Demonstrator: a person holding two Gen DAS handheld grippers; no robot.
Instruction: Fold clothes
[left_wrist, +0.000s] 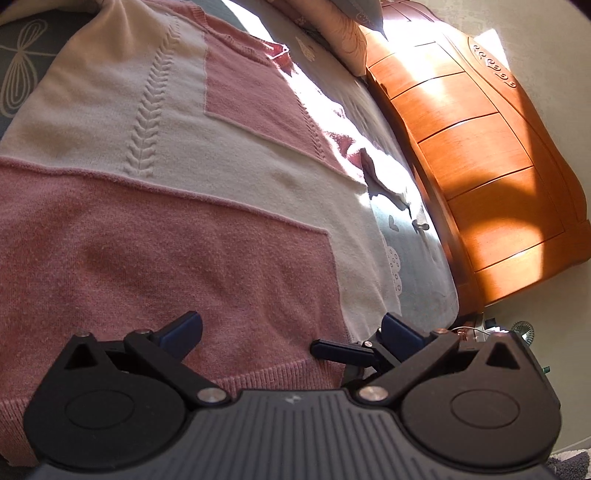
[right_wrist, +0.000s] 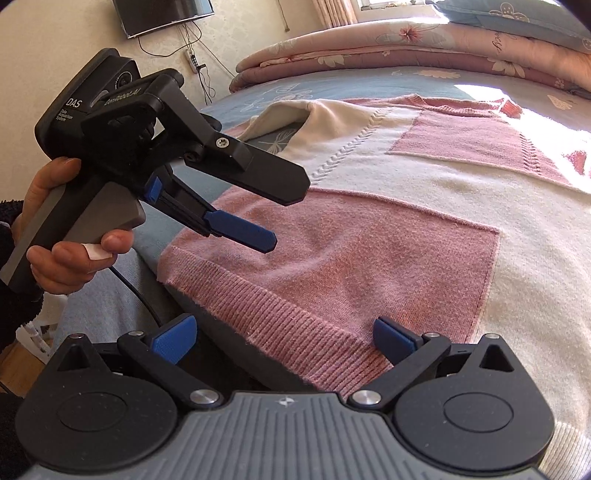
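A pink and cream knit sweater (left_wrist: 184, 240) (right_wrist: 369, 240) lies spread flat on the bed, its ribbed pink hem (right_wrist: 295, 332) nearest me. My left gripper (left_wrist: 291, 325) is open just above the pink lower panel, with nothing between its fingers. In the right wrist view the left gripper (right_wrist: 284, 216) is held by a hand (right_wrist: 55, 258) and hovers open over the sweater's lower left corner. My right gripper (right_wrist: 284, 330) is open, its fingers straddling the hem edge without pinching it. A dark fingertip (left_wrist: 340, 350) shows at the hem's right side in the left wrist view.
A blue patterned bed sheet (left_wrist: 417, 258) (right_wrist: 332, 85) lies under the sweater. An orange wooden bed board (left_wrist: 480, 147) stands along the right. A folded floral quilt (right_wrist: 369, 44) and a pillow (right_wrist: 517, 14) sit at the far end. A screen (right_wrist: 162, 11) hangs on the wall.
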